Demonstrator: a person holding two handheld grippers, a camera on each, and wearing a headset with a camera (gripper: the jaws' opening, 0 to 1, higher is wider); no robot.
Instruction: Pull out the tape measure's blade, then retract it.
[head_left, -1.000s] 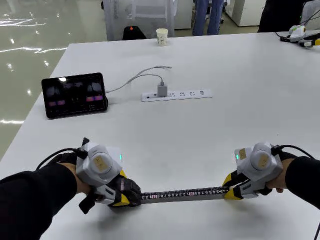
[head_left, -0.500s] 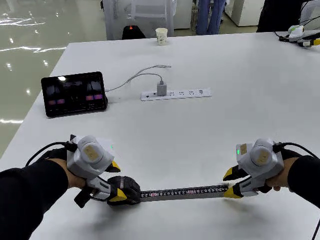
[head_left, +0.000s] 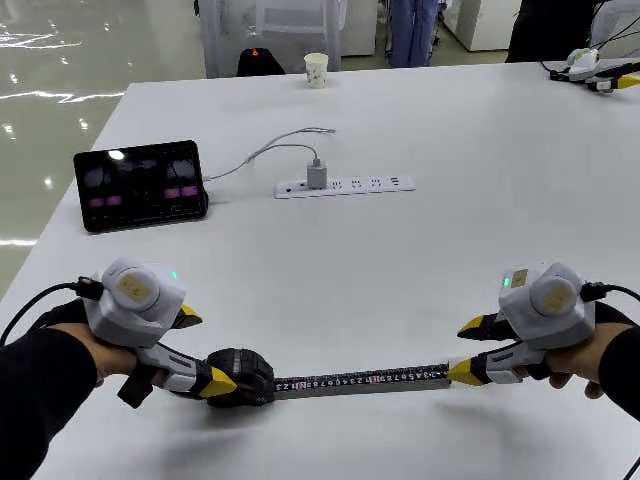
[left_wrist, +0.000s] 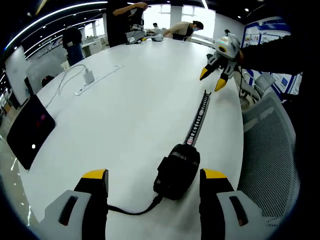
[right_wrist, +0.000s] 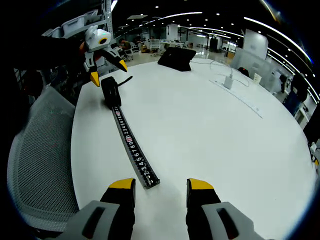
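Blade (head_left: 360, 381) out, all jaws released — case (left_wrist: 177, 170) between jaws of left gripper (head_left: 202, 351), tip at 11 o'clock of right gripper (right_wrist: 161, 185). Case to be clamped squarely — blade fed back slowly

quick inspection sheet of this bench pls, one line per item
surface: white table, flat
job's things: tape measure case lying flat; blade extended toward the right tool
clutter: tablet, power strip, paper cup
grippers: left tool open, jaws either side of the case; right tool open at the blade's tip
cables: charger lead from the strip; black cord on the case
surroundings: glossy floor, mesh chair, people beyond
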